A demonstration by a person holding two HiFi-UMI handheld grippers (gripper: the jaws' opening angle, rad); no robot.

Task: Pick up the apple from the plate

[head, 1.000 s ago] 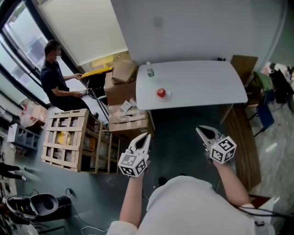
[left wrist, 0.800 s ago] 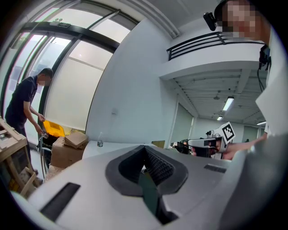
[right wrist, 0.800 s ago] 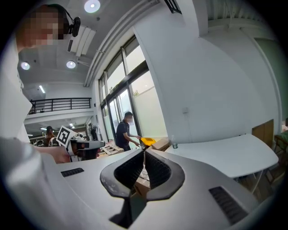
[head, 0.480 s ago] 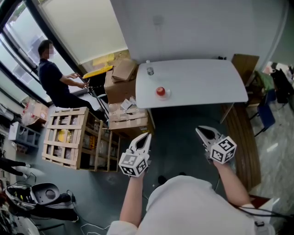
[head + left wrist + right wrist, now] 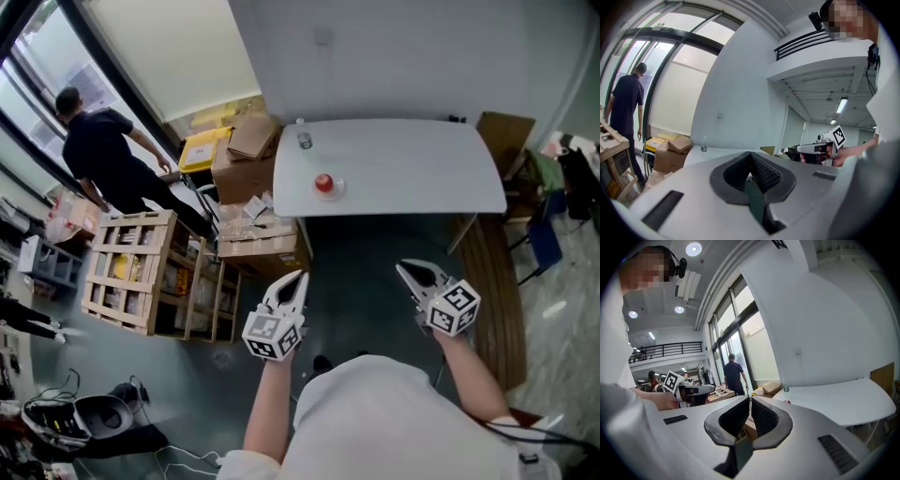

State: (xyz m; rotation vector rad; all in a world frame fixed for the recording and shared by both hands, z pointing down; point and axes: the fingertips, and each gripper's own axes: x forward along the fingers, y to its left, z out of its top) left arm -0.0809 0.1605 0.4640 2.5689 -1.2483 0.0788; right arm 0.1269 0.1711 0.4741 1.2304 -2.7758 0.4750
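A white table (image 5: 412, 173) with rounded corners stands in the upper middle of the head view, its far edge against a pale wall (image 5: 403, 56). The red apple (image 5: 323, 183) sits on a small white plate (image 5: 337, 189) on the left part of the tabletop. A small clear bottle (image 5: 305, 140) stands upright at the far left corner, apart from the apple.

Left of the table brown cardboard boxes (image 5: 246, 164) are piled up, with a yellow box (image 5: 200, 150) just beside them. Below and left of the boxes stands a slatted wooden crate (image 5: 141, 272). At the upper left a person in dark clothes (image 5: 98, 150) stands with back turned beside tall dark-framed windows (image 5: 37, 84). The floor (image 5: 356, 262) in front of the table is dark grey. A wooden board (image 5: 487, 272) runs along the right side below the table's corner.

The left gripper (image 5: 296, 278) and the right gripper (image 5: 405, 269) are held side by side in the lower middle of the frame. Both point toward the table and are well short of it, over the dark floor. In the left gripper view the jaws are pressed together with nothing between them. The right gripper view shows its jaws meeting at the tips in the same way, also holding nothing. The table stretches across the right of that view, with the apple a small red spot on it. Neither gripper touches the apple or the plate.
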